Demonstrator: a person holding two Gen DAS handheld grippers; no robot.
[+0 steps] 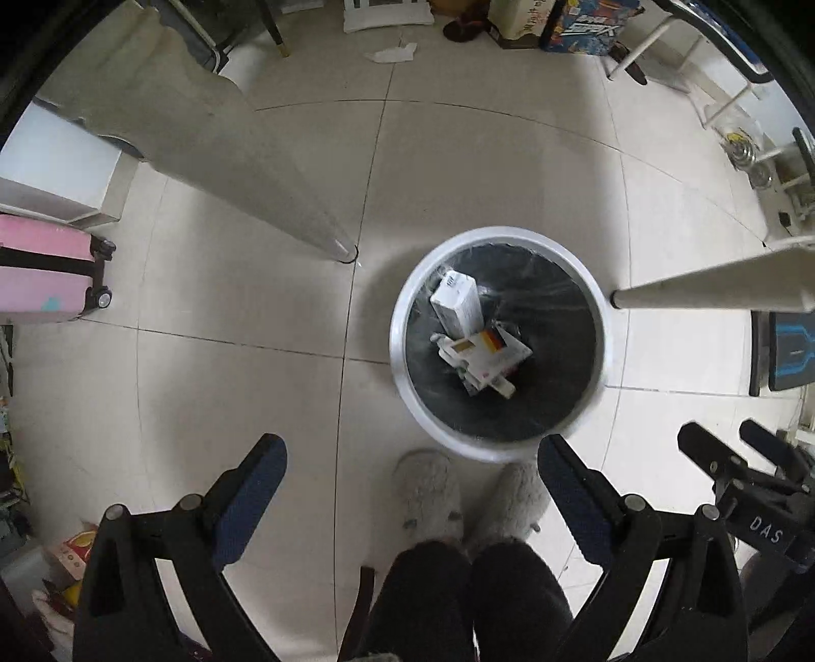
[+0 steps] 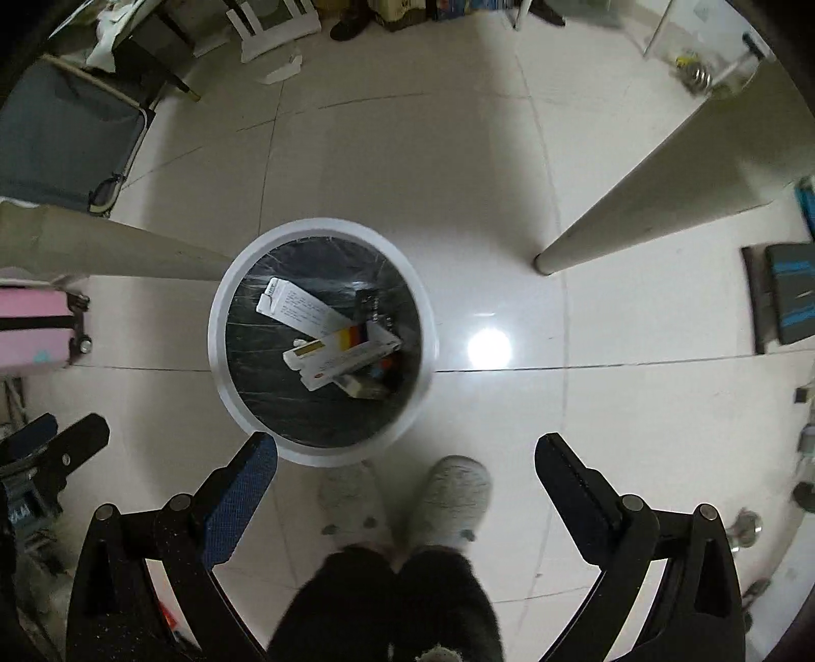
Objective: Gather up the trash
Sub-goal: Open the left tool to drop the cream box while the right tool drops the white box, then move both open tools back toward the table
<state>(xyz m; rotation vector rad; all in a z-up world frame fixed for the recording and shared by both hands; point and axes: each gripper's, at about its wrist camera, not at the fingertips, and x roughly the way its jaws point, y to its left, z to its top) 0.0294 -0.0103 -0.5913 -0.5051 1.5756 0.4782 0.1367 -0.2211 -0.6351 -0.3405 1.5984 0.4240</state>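
Note:
A white round trash bin (image 1: 402, 366) with a black liner stands on the tiled floor, also in the right wrist view (image 2: 219, 366). Inside lie several cardboard boxes: a white one (image 1: 456, 303) and a white-and-orange one (image 1: 491, 359), also seen from the right (image 2: 338, 354). My left gripper (image 1: 412, 456) is open and empty, held high above the floor, the bin just beyond its right finger. My right gripper (image 2: 406, 453) is open and empty, the bin just beyond its left finger. A crumpled white paper (image 1: 392, 52) lies on the floor far ahead, also in the right wrist view (image 2: 282, 70).
Two table legs (image 1: 285, 203) (image 1: 713, 287) flank the bin. A pink suitcase (image 1: 46, 277) stands at left. The person's slippered feet (image 2: 448, 496) are below the grippers. Boxes, chair legs and shoes line the far wall (image 1: 580, 25). A dark box (image 2: 789, 298) lies at right.

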